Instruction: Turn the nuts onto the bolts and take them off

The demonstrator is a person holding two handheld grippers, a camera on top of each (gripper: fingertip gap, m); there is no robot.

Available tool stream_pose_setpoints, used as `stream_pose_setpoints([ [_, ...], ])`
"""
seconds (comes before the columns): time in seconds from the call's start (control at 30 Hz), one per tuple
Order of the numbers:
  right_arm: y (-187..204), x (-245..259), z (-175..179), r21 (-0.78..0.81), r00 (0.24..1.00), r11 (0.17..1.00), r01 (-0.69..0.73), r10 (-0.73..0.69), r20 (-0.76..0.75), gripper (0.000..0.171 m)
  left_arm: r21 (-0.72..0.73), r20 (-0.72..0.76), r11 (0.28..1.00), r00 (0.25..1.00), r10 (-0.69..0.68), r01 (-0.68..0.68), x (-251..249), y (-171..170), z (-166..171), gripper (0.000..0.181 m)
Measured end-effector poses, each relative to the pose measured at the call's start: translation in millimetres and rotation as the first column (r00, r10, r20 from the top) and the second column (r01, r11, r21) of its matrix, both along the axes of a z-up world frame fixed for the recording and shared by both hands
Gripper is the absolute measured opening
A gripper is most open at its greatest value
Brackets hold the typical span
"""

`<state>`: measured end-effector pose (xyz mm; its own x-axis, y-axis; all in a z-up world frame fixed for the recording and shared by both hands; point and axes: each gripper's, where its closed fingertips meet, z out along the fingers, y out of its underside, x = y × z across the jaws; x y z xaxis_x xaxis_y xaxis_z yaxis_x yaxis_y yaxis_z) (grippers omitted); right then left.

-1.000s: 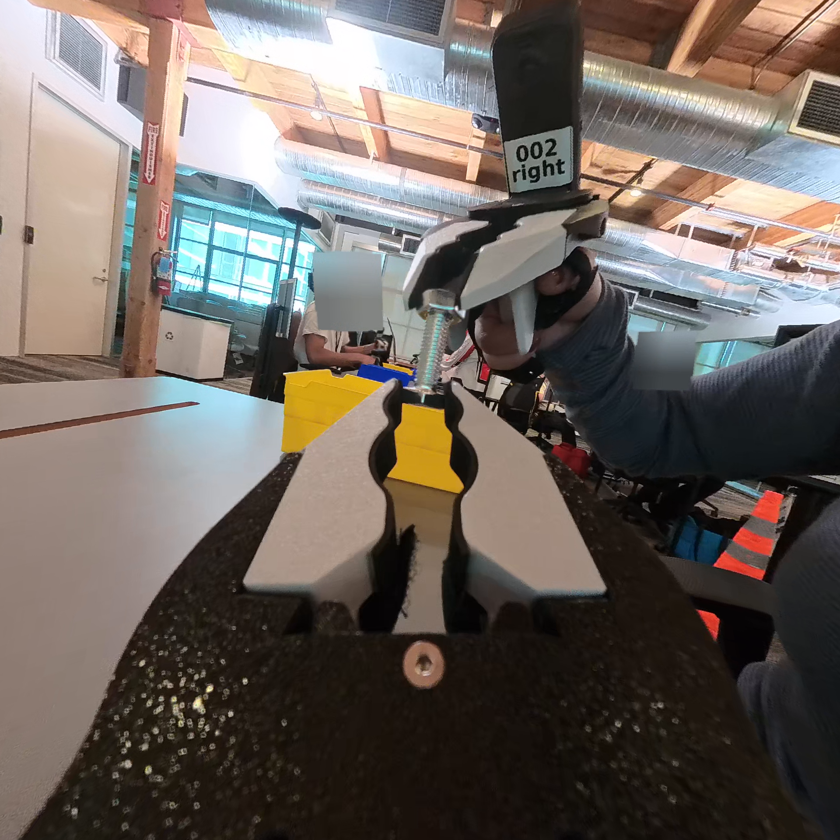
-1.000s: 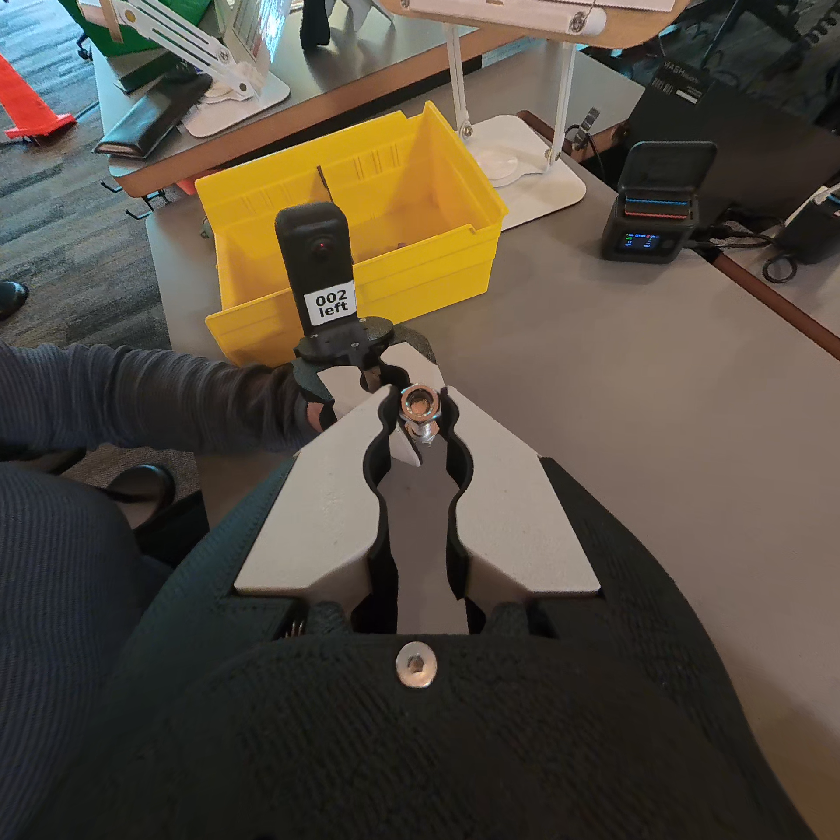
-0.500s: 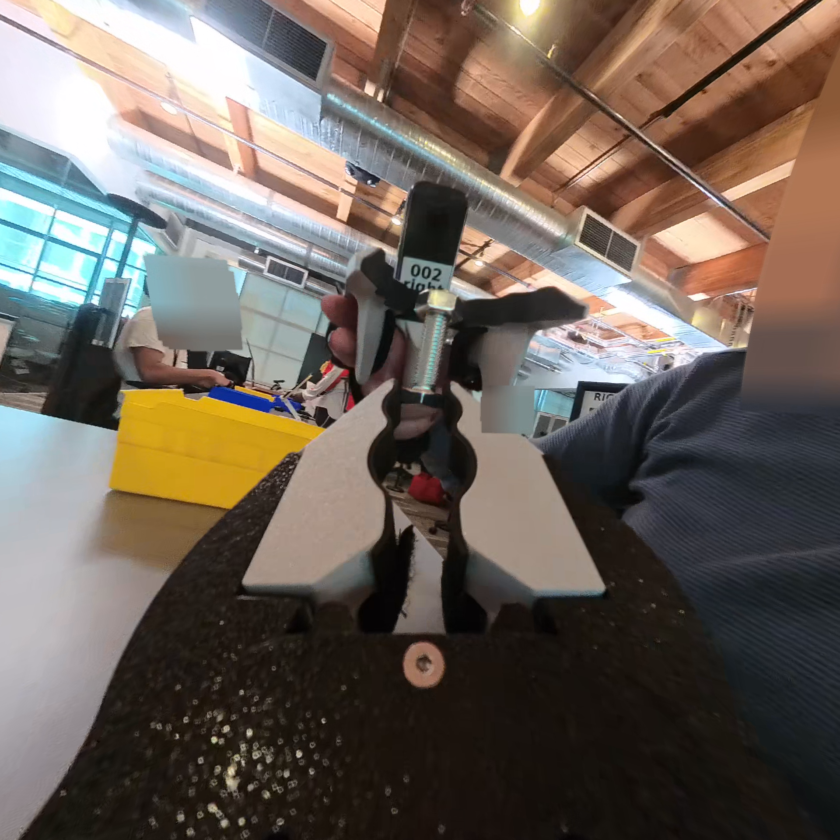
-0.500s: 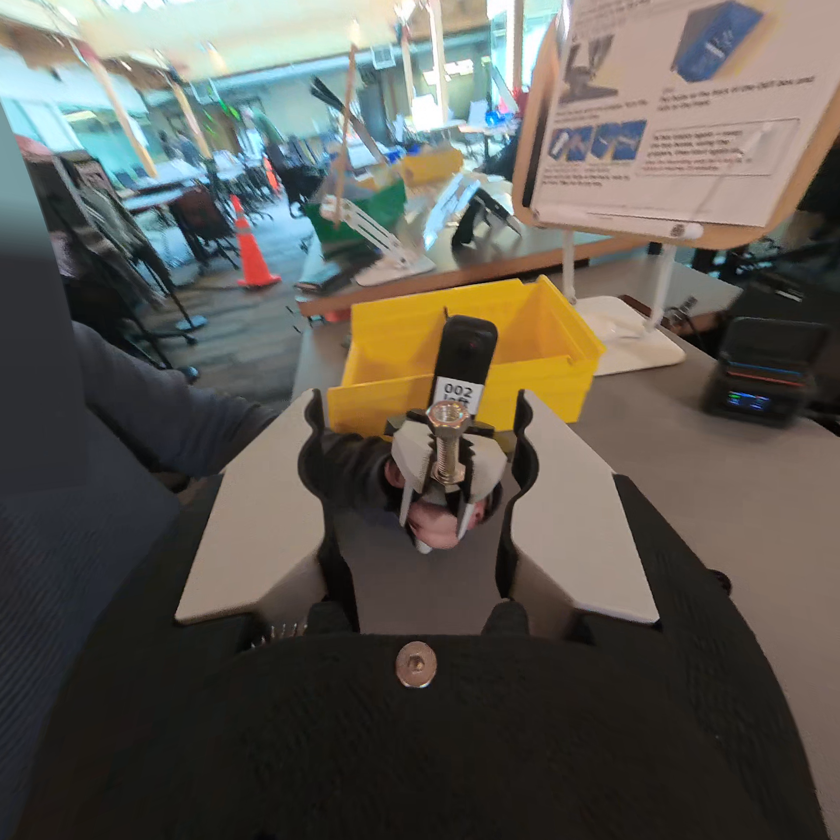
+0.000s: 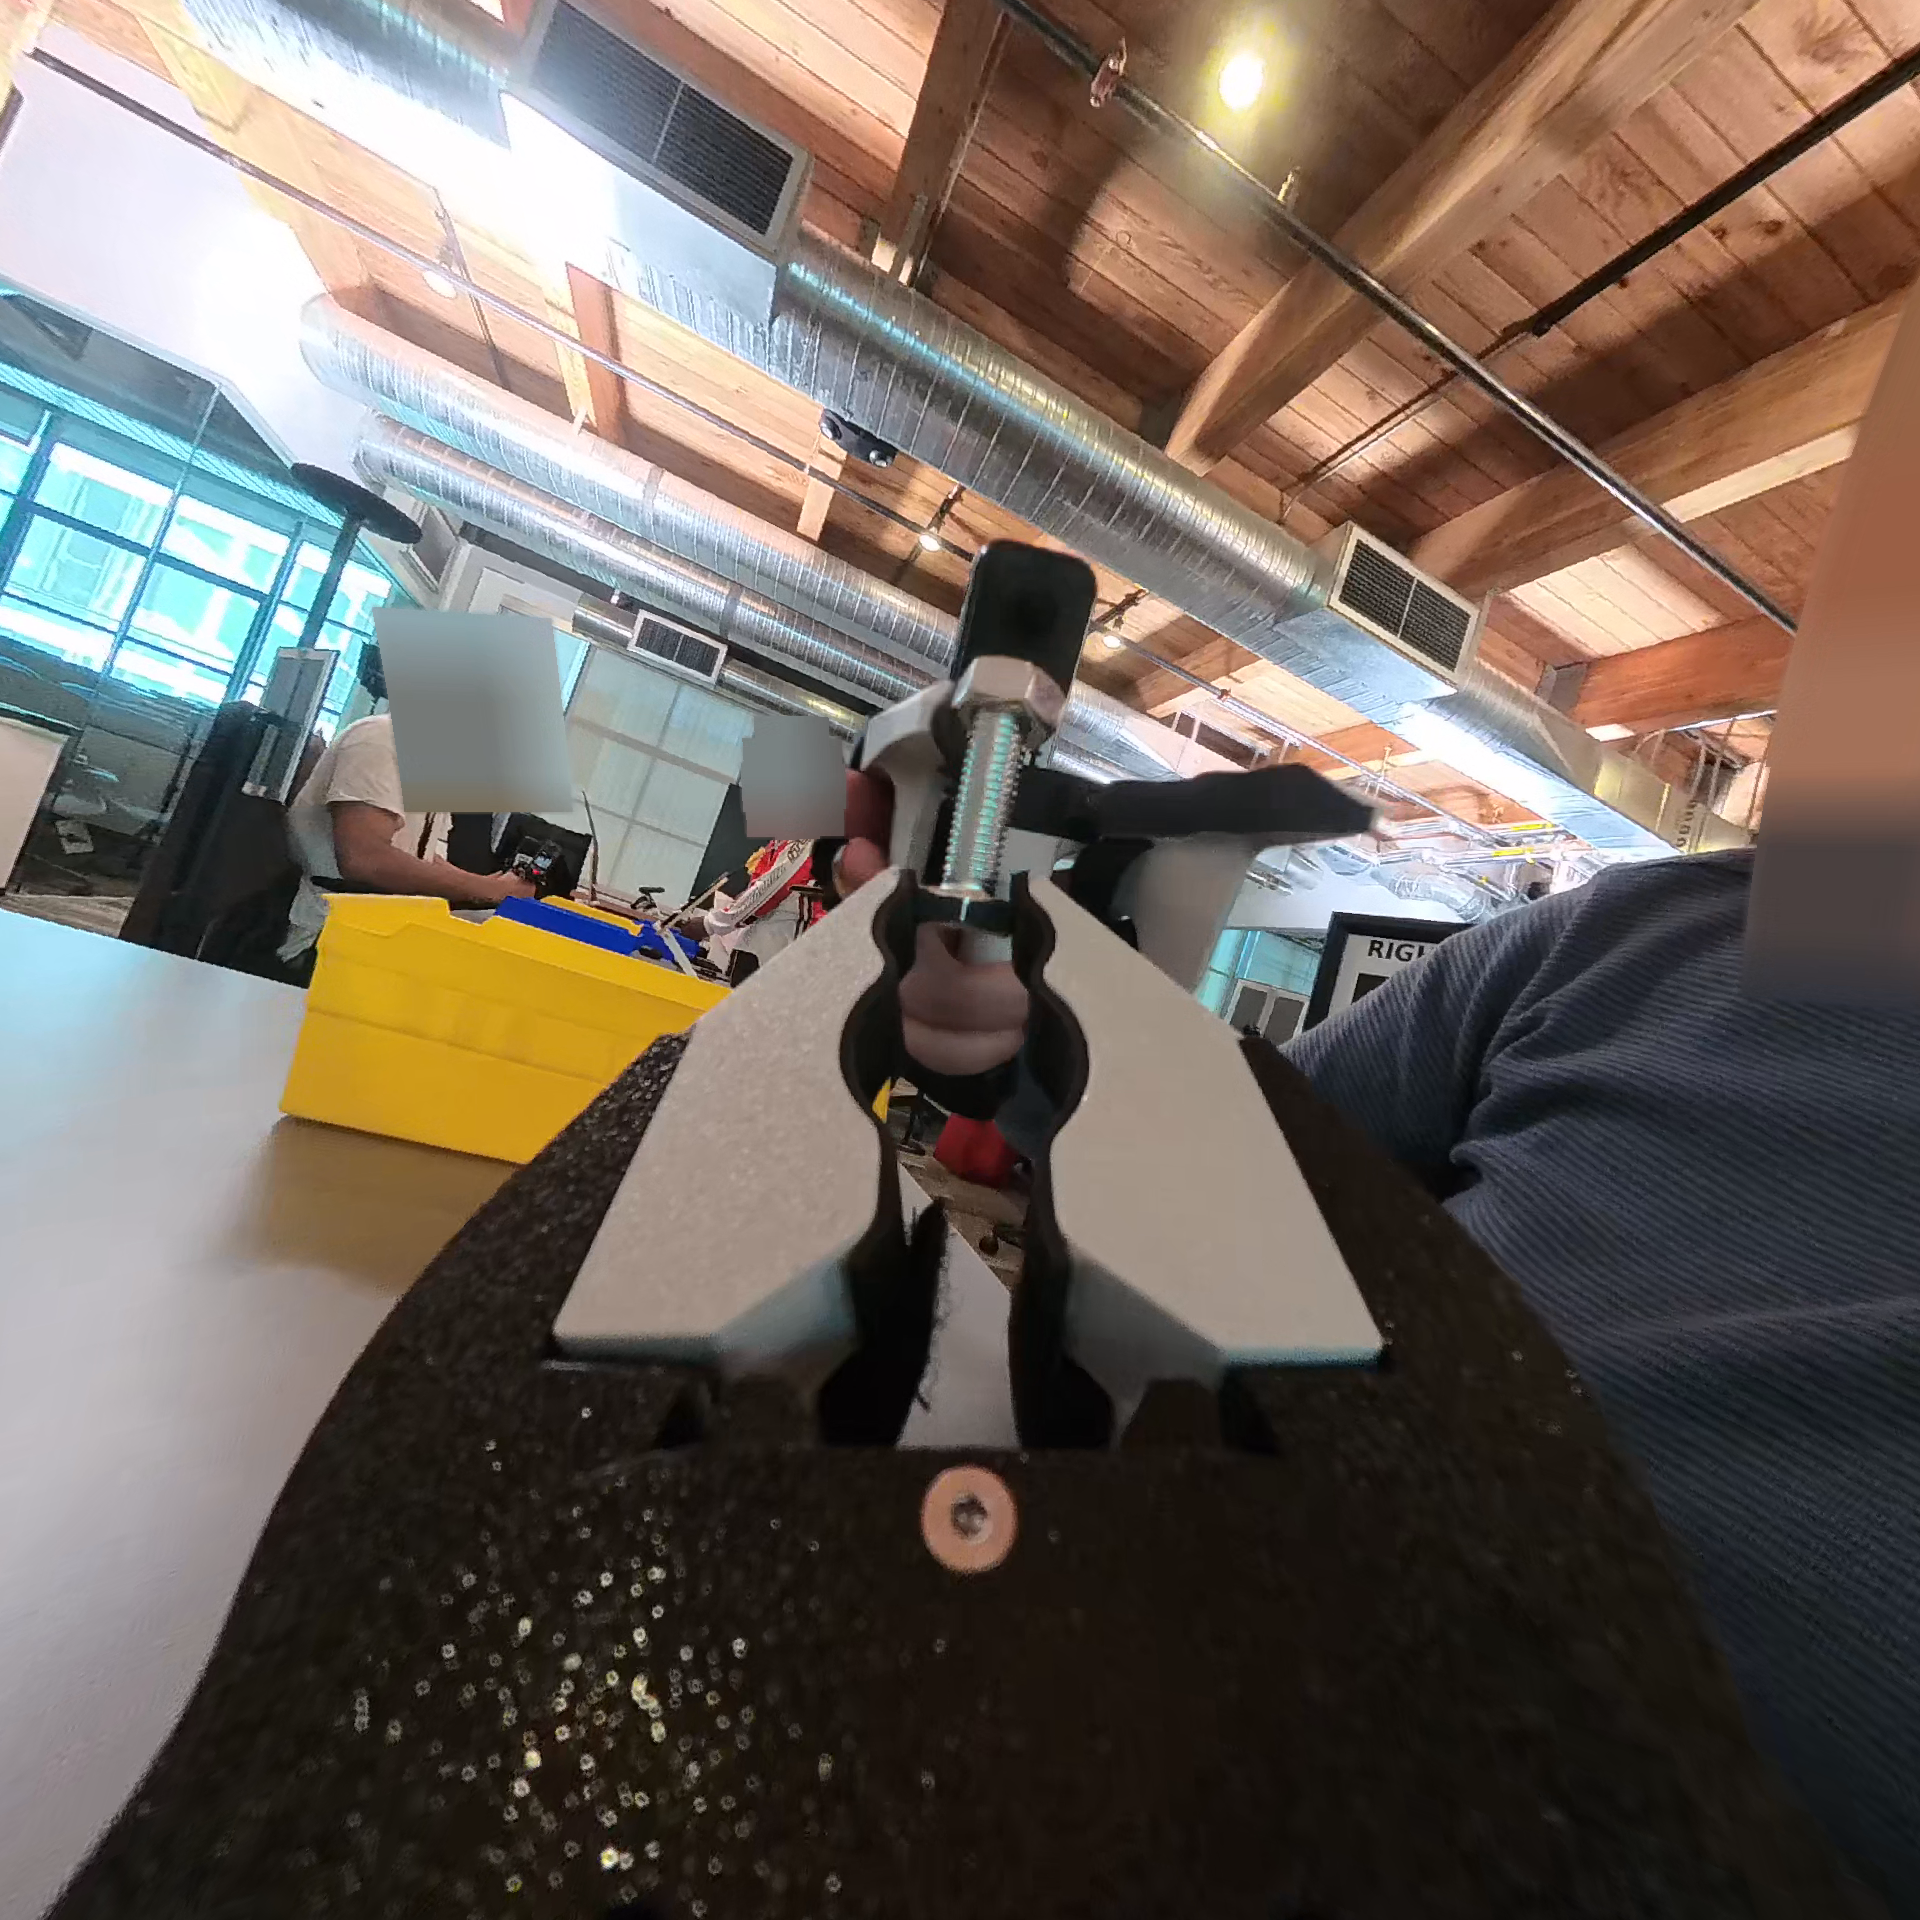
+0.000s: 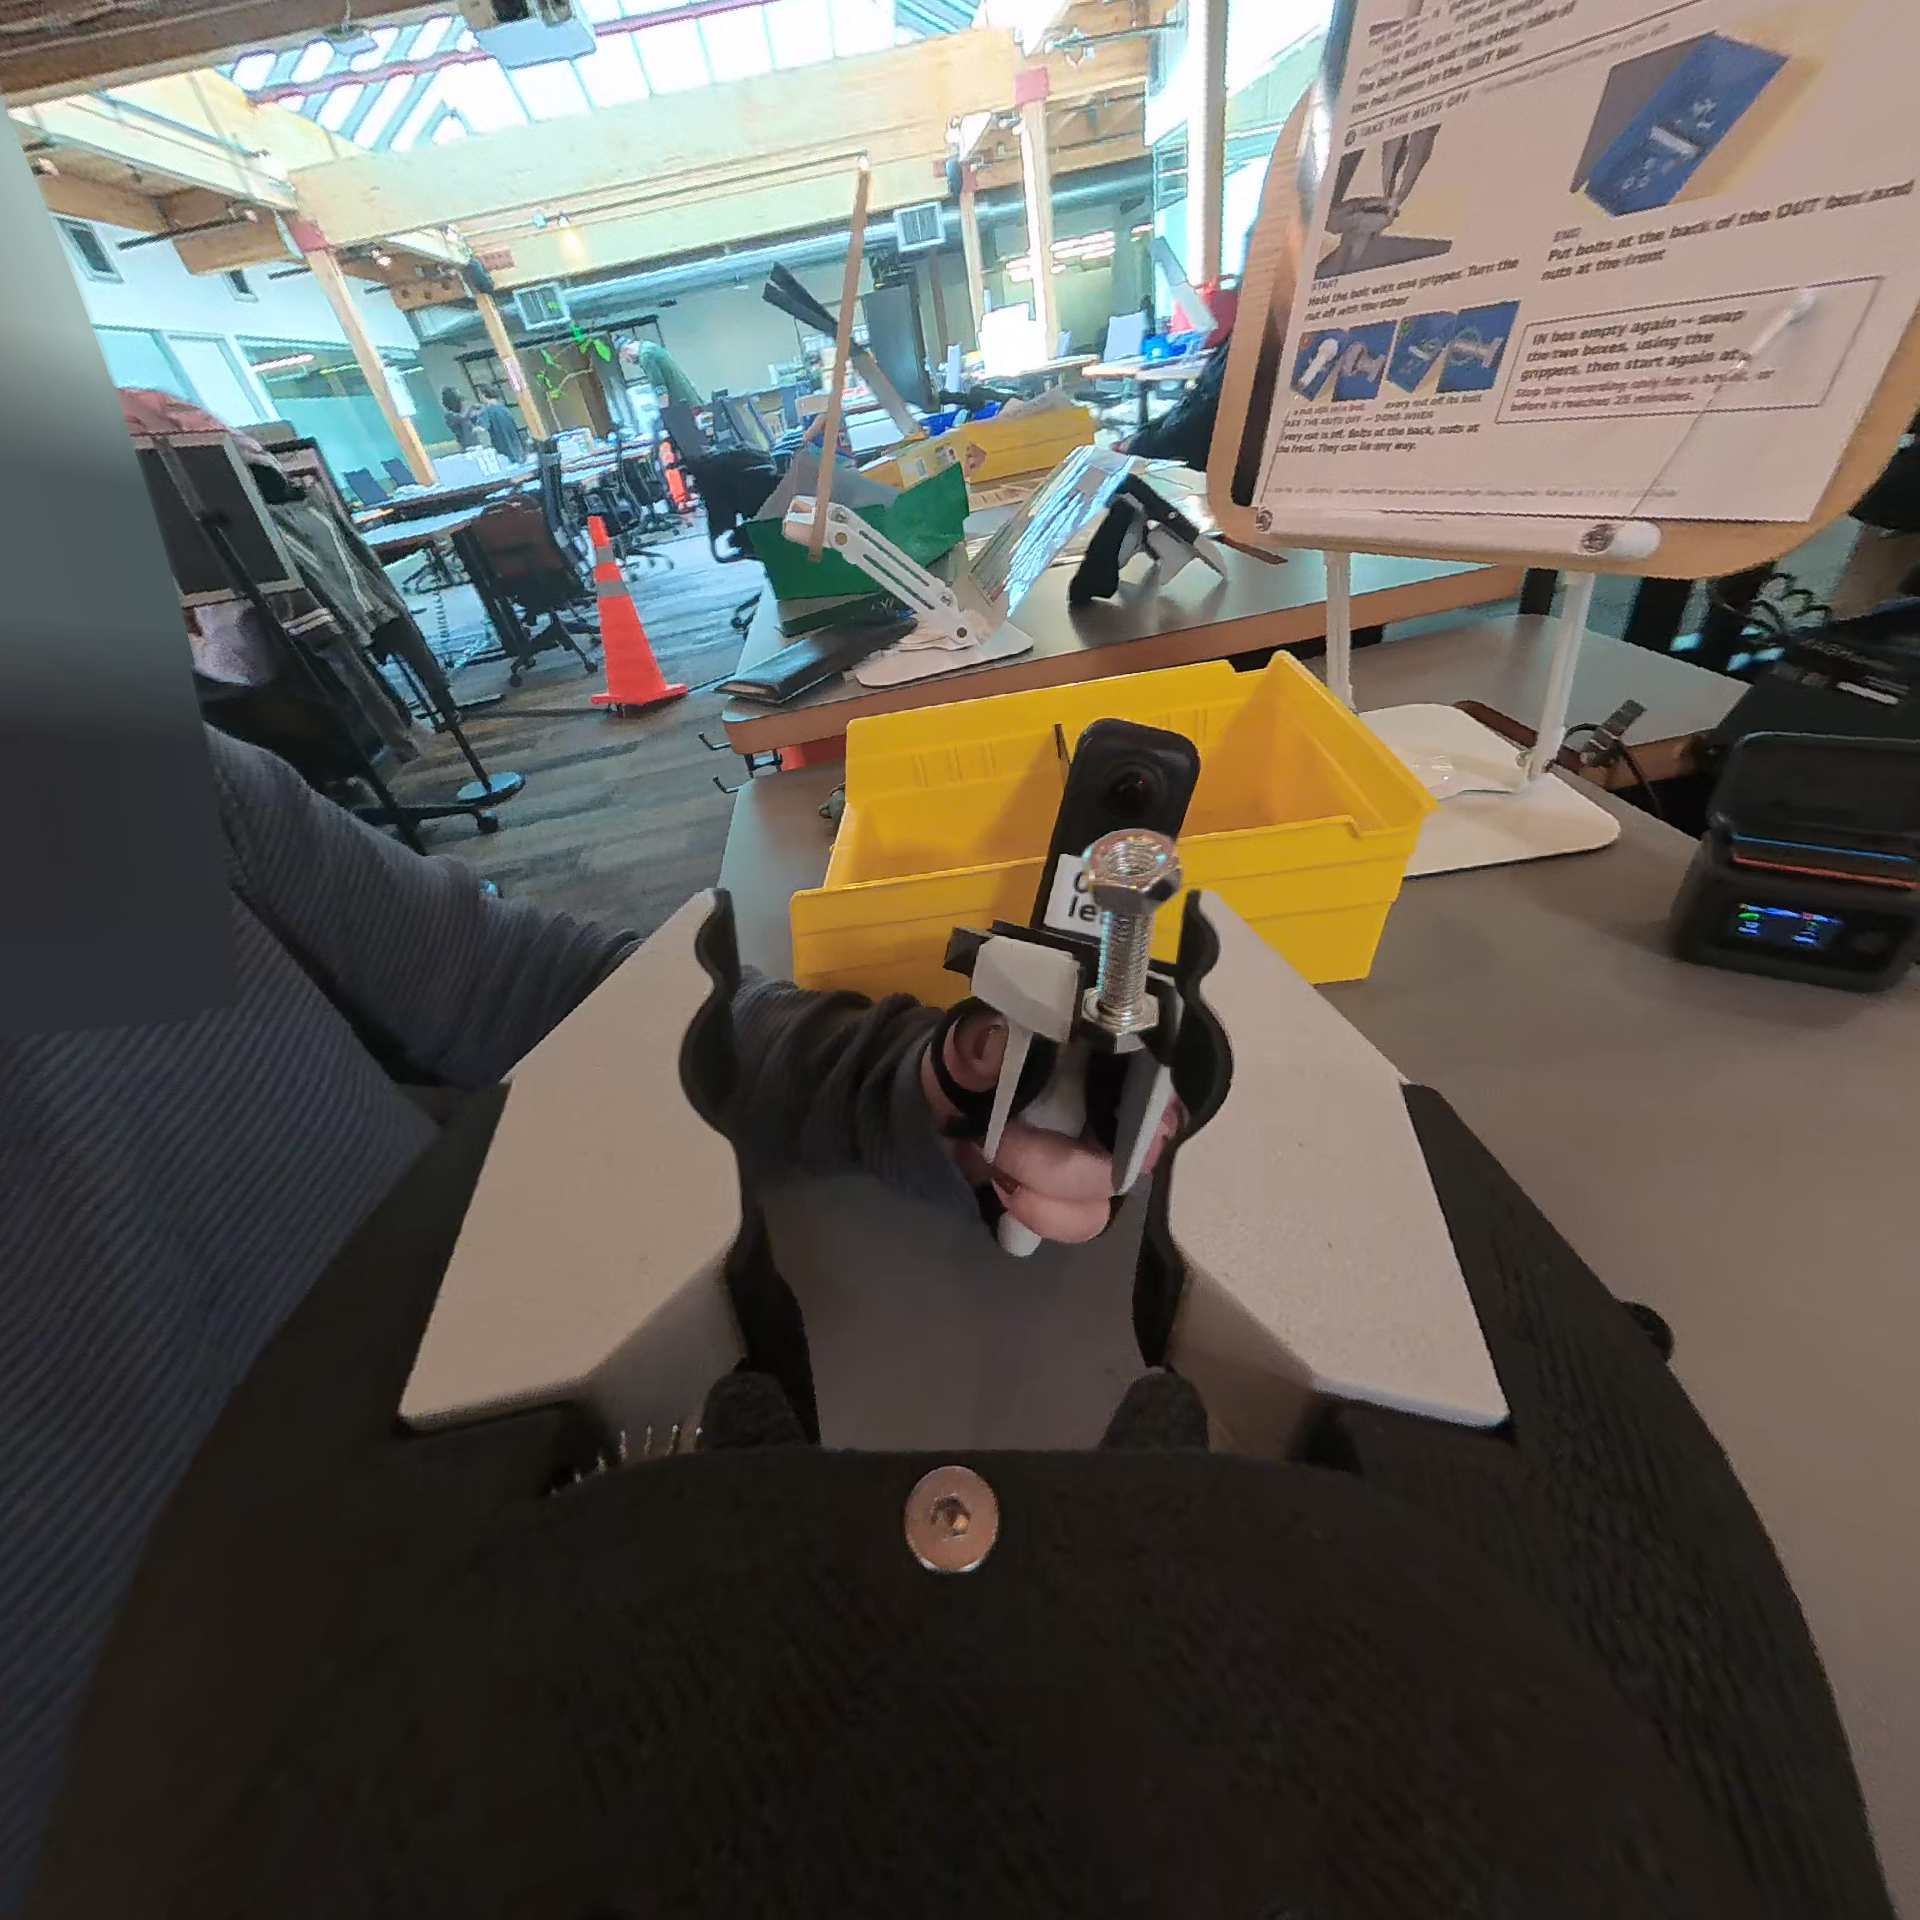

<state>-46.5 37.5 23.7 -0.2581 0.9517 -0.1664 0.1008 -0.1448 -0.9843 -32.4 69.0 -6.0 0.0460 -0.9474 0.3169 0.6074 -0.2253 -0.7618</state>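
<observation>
Right wrist view: left gripper (image 6: 1117,1023) bears a white label (image 6: 1075,902).

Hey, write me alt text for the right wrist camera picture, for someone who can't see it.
The open right gripper faces the left gripper, which holds a bolt upright with a nut at its top, above a grey table and before a yellow bin.

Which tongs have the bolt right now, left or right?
The left tongs: shut on the lower end of the upright bolt. The right tongs are spread wide and empty.
</observation>
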Motion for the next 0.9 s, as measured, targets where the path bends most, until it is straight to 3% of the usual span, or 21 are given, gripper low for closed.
stream_pose_setpoints([
  [0.33, -9, -16, -2, 0.048, 1.000, 0.999, -0.014, 0.015, -0.023, 0.085, -0.007, 0.003, 0.999, 0.999, -0.035, 0.035, 4, -3, -1, 0.015],
  [0.47, 0, -16, -5, 0.048, 0.999, 0.998, 0.030, -0.029, -0.028, 0.081, -0.025, -0.015, 1.000, 1.000, 0.005, -0.005, 2, 4, -5, 0.015],
  [0.57, 26, -22, -24, 0.102, 0.984, 0.981, 0.162, -0.153, -0.090, 0.070, -0.056, -0.045, 0.997, 0.997, 0.057, -0.060, 3, 14, -14, 0.015],
  [0.67, 68, -20, -47, -0.086, 0.908, 0.939, 0.333, -0.343, -0.241, 0.065, -0.073, -0.090, 0.979, 0.978, 0.186, -0.193, -6, 28, -22, 0.015],
  [0.8, 95, -17, -73, -0.383, 0.887, 0.885, 0.263, -0.378, -0.264, 0.078, -0.052, -0.259, 0.926, 0.901, 0.349, -0.373, -10, 48, -41, 0.015],
  [0.9, 102, -22, -78, -0.436, 0.895, 0.863, 0.255, -0.381, -0.232, 0.076, -0.032, -0.294, 0.872, 0.839, 0.459, -0.488, -19, 57, -45, 0.015],
])
